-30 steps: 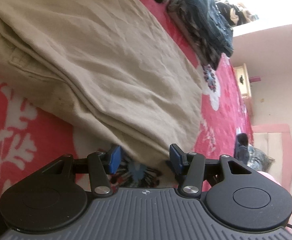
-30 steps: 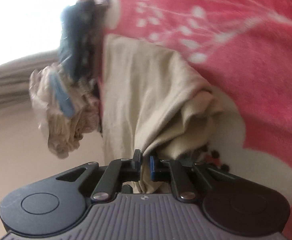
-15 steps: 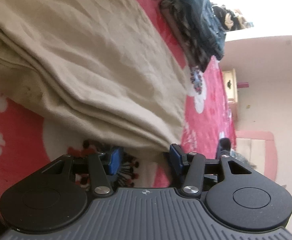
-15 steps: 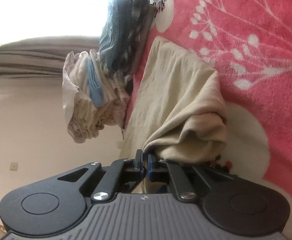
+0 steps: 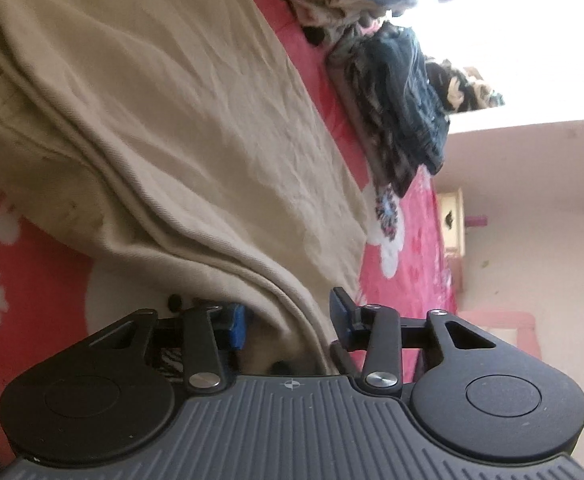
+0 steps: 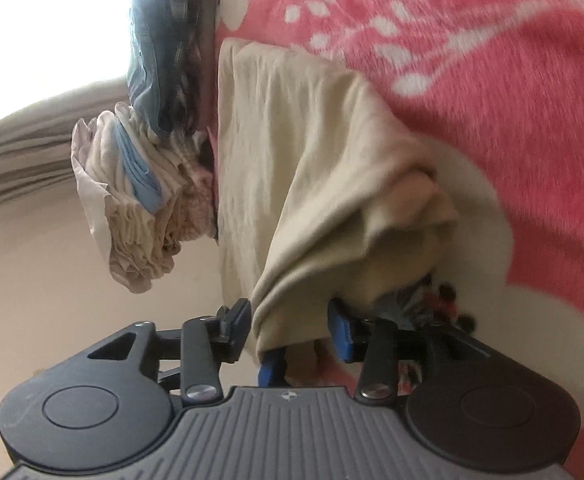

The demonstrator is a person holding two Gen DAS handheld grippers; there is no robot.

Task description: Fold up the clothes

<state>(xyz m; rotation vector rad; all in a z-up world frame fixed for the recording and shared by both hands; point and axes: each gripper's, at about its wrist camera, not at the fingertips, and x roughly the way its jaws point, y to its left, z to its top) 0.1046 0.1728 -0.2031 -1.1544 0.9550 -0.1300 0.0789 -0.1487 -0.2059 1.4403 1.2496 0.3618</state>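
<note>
The beige trousers (image 5: 180, 120) lay folded on the pink floral blanket (image 5: 40, 280). The left gripper (image 5: 288, 320) stood apart around their near edge; the right gripper (image 6: 290, 326) likewise spread, apparently loose about a corner.

Black tongs (image 5: 288, 320) (image 6: 290, 330), blue pads, silver screws, ribbed grey housing.

No legible text, label, brand or number appears in either view. The only mark is a small crosshair symbol on the ribbed grey housing of the left gripper (image 5: 288, 320) and a like one, blurred, on the right gripper (image 6: 290, 326).
</note>
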